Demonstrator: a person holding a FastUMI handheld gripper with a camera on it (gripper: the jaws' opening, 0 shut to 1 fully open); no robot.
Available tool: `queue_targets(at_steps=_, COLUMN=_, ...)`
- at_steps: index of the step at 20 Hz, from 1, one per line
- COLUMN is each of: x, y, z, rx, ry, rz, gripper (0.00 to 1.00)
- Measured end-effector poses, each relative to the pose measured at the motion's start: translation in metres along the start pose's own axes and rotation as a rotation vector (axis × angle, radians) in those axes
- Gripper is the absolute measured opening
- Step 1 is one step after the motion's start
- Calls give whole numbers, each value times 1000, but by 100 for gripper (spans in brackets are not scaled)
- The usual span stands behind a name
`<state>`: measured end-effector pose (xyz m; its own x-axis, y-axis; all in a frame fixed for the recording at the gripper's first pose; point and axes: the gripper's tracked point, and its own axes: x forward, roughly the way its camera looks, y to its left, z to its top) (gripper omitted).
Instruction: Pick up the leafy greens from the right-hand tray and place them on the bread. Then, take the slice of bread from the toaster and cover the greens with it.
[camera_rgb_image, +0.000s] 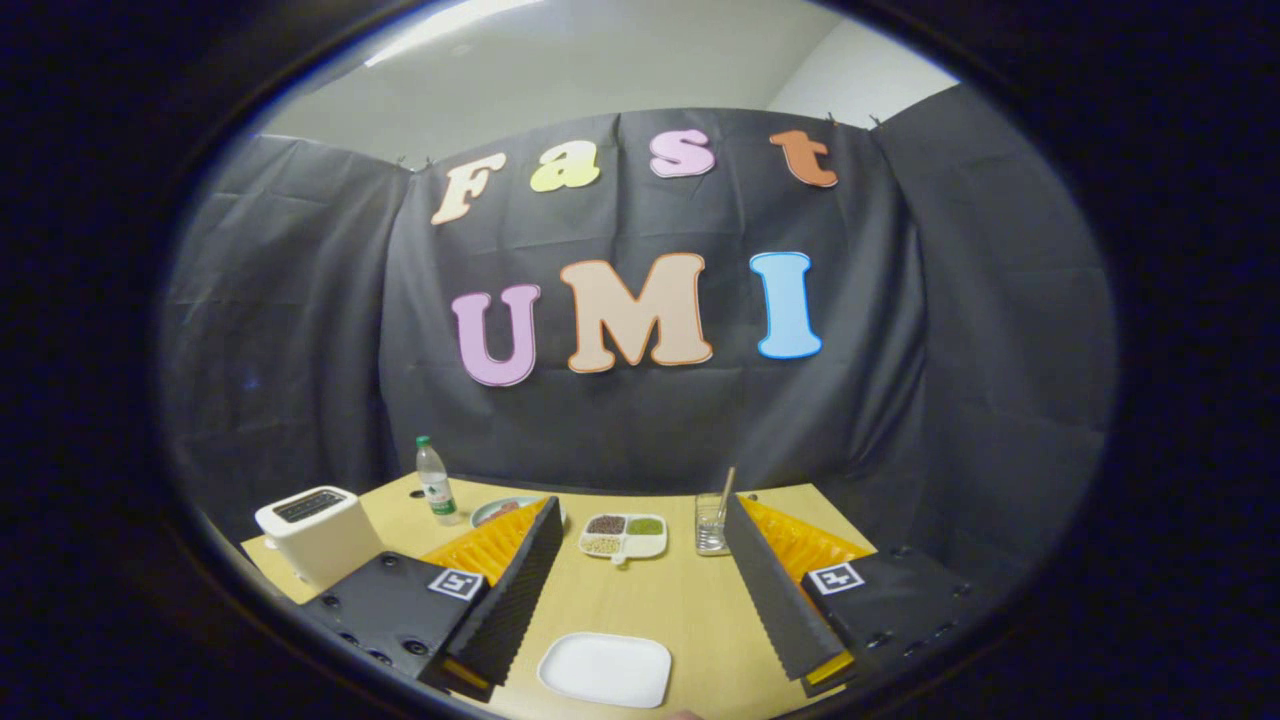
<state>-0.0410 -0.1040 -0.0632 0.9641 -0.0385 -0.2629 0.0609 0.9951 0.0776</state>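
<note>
No readable text, brand or number stands on any object. The water bottle (435, 482) on the far left of the table carries a label too small to read. Each gripper finger mount bears a square black-and-white fiducial marker (456, 583), without legible characters.

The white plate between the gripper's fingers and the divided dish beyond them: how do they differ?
The white plate is one plain, bare surface; the divided dish is split into compartments holding dark, green and pale contents. The white plate lies between the open gripper fingers, the divided dish farther off, beyond the fingertips, between a bottle and a glass. Both are white with rounded corners and rest flat on the wooden table.
</note>
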Motion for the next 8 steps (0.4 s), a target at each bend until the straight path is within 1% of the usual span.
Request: queue_targets(at_steps=8, x=2, y=6, z=20, rx=-3, ry=-43, rz=-7, gripper=100)
